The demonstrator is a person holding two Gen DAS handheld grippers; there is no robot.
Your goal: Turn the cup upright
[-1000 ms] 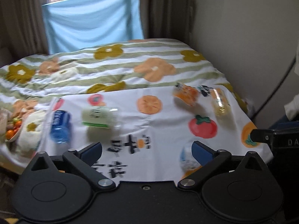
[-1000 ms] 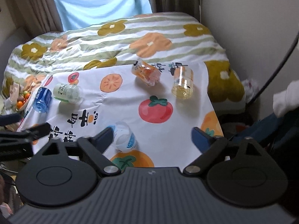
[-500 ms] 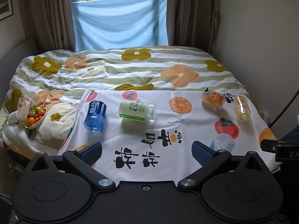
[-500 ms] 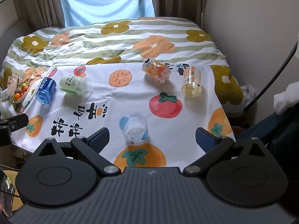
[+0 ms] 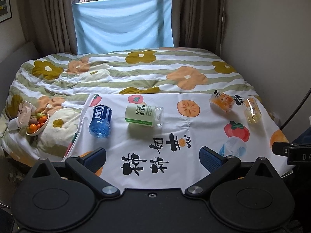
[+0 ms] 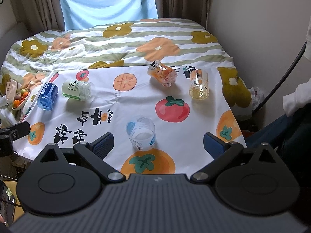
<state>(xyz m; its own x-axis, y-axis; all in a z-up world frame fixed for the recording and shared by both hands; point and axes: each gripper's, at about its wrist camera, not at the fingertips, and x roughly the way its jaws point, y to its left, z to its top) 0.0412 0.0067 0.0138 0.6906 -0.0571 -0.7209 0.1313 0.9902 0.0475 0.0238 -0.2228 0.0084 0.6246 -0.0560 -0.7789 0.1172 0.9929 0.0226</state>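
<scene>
Five cups (image 6: pixel 141 134) on cloth (image 6: pixel 194 128) – nearest one beside front edge.

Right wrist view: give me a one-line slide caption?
Open right gripper hovers before a clear blue-labelled plastic cup on the fruit-print cloth; four more lie tipped beyond.

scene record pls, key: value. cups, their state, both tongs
surface: fruit-print cloth on bed
cups: five, all on their sides
blue cup: far left
green-label cup: beside blue cup
clear cup: nearest right tongs
orange-print cup: far side
yellow cup: far right
left tongs: open, empty
right tongs: open, empty, short of clear cup
</scene>
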